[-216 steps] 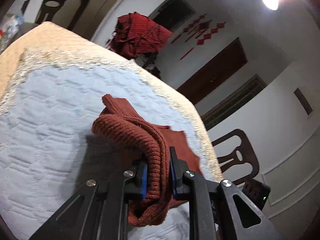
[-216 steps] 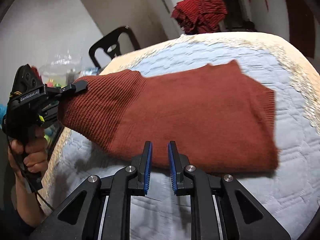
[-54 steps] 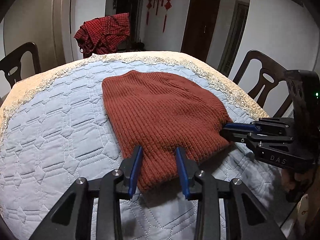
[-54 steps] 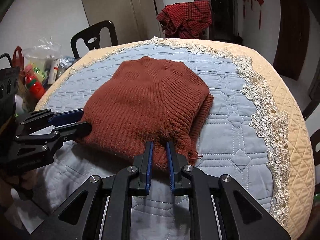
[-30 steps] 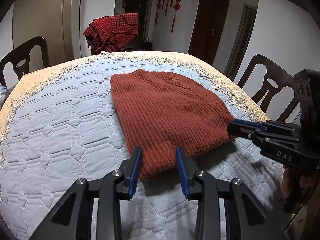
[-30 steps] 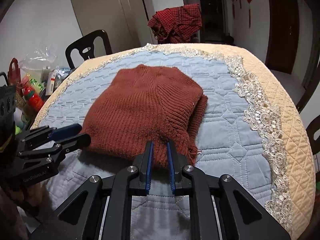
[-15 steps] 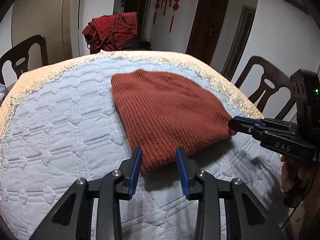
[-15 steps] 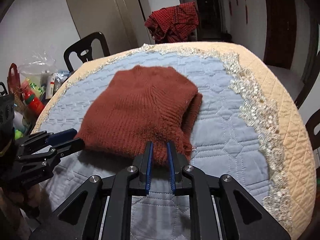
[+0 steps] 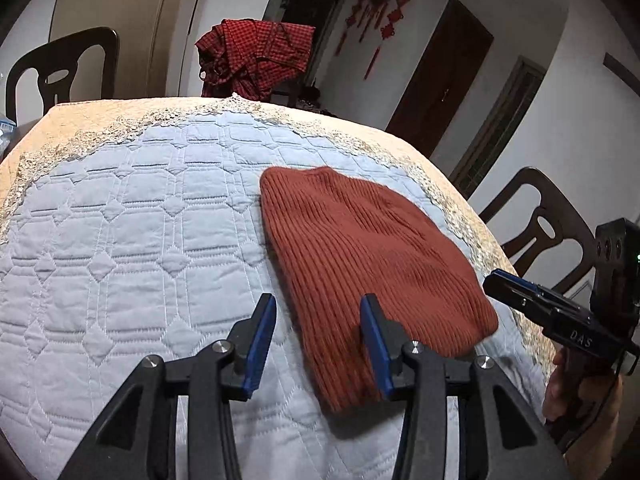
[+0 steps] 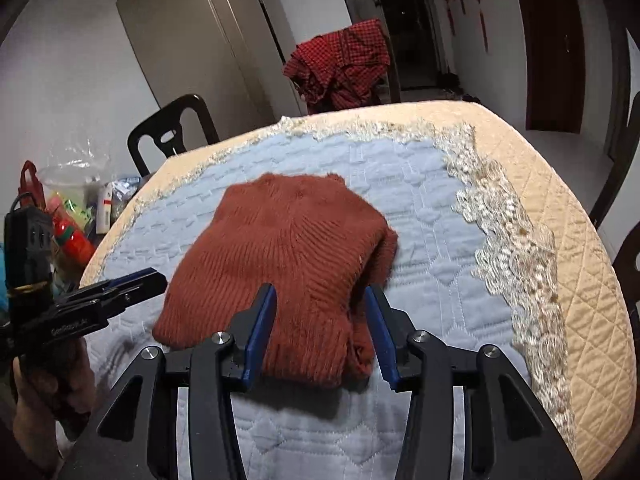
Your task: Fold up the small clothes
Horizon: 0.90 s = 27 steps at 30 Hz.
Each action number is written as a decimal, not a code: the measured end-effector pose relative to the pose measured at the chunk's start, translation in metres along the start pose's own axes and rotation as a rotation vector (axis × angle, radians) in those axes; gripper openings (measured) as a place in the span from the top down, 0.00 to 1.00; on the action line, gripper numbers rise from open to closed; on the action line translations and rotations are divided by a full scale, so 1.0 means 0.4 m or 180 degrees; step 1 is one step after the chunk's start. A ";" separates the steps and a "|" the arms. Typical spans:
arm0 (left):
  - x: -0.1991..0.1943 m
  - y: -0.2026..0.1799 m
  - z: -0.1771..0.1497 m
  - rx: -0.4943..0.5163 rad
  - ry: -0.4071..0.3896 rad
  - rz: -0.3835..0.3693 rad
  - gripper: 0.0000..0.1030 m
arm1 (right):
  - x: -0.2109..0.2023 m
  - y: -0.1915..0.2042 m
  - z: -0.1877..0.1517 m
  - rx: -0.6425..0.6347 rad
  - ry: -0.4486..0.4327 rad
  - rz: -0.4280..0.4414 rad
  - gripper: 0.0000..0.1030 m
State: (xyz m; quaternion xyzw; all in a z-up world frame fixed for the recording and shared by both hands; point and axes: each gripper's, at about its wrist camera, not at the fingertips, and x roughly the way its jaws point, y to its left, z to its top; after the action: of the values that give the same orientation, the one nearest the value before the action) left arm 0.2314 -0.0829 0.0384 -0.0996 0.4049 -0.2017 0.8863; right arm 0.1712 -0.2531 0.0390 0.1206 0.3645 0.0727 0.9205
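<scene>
Two grippers: both have just let go; the rust-red ribbed knit sweater (image 9: 368,264) lies folded into a compact bundle on the pale blue quilted table cover (image 9: 120,240).
Sweater place: right of centre in the left wrist view, its far edge short of the cream lace border (image 10: 512,256); the near edge points toward the person.
Left gripper (image 9: 318,338): jaws spread, having just been opening. In its own view the near left corner of the bundle shows between the blue pads (image 9: 260,340), and the pads do not press on it.
Right gripper (image 10: 320,334): jaws spread wide, having just been opening after a close pinch half a second ago. The near right edge of the sweater lies between the pads, with layered edges showing at that corner, and nothing is clamped.
Change: a second ago the right gripper was nipped on the knit hem; now the cloth is free and rests under its own weight.
Meaning: the fold looks set down, so this garment is probably finished or needs only a tidy of the loose right corner.
Next garment: a red checked shirt (image 10: 344,64) hangs over a dark chair at the far side, well apart from the bundle.
Risk: thick knit may spring open at the layered right edge.
</scene>
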 end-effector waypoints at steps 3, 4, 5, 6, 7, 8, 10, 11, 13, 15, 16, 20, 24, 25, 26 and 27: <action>0.025 0.008 0.016 -0.0053 0.0030 0.0001 0.55 | 0.025 -0.006 0.016 0.0041 0.0029 0.0034 0.61; 0.037 0.012 0.020 -0.0085 0.0058 -0.0014 0.55 | 0.037 -0.007 0.020 0.0048 0.0062 0.0033 0.61; 0.048 0.015 0.021 -0.0111 0.0083 -0.0031 0.54 | 0.049 -0.009 0.022 0.0059 0.0091 0.0024 0.61; 0.057 0.018 0.023 -0.0137 0.0102 -0.0042 0.52 | 0.066 -0.015 0.022 0.0061 0.0139 -0.0010 0.61; 0.065 0.022 0.024 -0.0161 0.0114 -0.0052 0.49 | 0.080 -0.020 0.022 0.0052 0.0185 -0.0062 0.61; 0.070 0.023 0.024 -0.0170 0.0123 -0.0058 0.48 | 0.092 -0.029 0.019 0.0058 0.0230 -0.0101 0.61; 0.071 0.025 0.024 -0.0169 0.0138 -0.0082 0.48 | 0.100 -0.053 0.017 0.0196 0.0245 0.0019 0.61; 0.068 0.026 0.024 -0.0173 0.0144 -0.0101 0.48 | 0.098 -0.059 0.017 0.0224 0.0242 0.0042 0.61; 0.063 0.030 0.028 -0.0197 0.0147 -0.0145 0.48 | 0.088 -0.064 0.020 0.0243 0.0206 0.0055 0.61; 0.066 0.029 0.031 -0.0225 0.0152 -0.0188 0.48 | 0.085 -0.077 0.029 0.0333 0.0182 0.0100 0.59; 0.071 0.031 0.033 -0.0247 0.0165 -0.0209 0.48 | 0.089 -0.086 0.034 0.0394 0.0188 0.0139 0.59; 0.096 0.042 0.033 -0.0377 0.0237 -0.0363 0.45 | 0.124 -0.137 0.048 0.0700 0.0290 0.0383 0.55; 0.117 0.052 0.031 -0.0490 0.0286 -0.0448 0.40 | 0.156 -0.168 0.058 0.0904 0.0349 0.0552 0.51; 0.121 0.053 0.029 -0.0510 0.0293 -0.0465 0.39 | 0.163 -0.175 0.059 0.0964 0.0357 0.0601 0.50; 0.123 0.053 0.027 -0.0520 0.0295 -0.0476 0.39 | 0.168 -0.181 0.060 0.1019 0.0356 0.0651 0.50; 0.124 0.053 0.025 -0.0521 0.0293 -0.0480 0.39 | 0.169 -0.188 0.058 0.1069 0.0344 0.0696 0.50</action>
State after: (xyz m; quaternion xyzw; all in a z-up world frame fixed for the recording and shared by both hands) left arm 0.2740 -0.0855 0.0041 -0.1924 0.4516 -0.2385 0.8379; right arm 0.2395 -0.3141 -0.0098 0.3072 0.4051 0.1167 0.8532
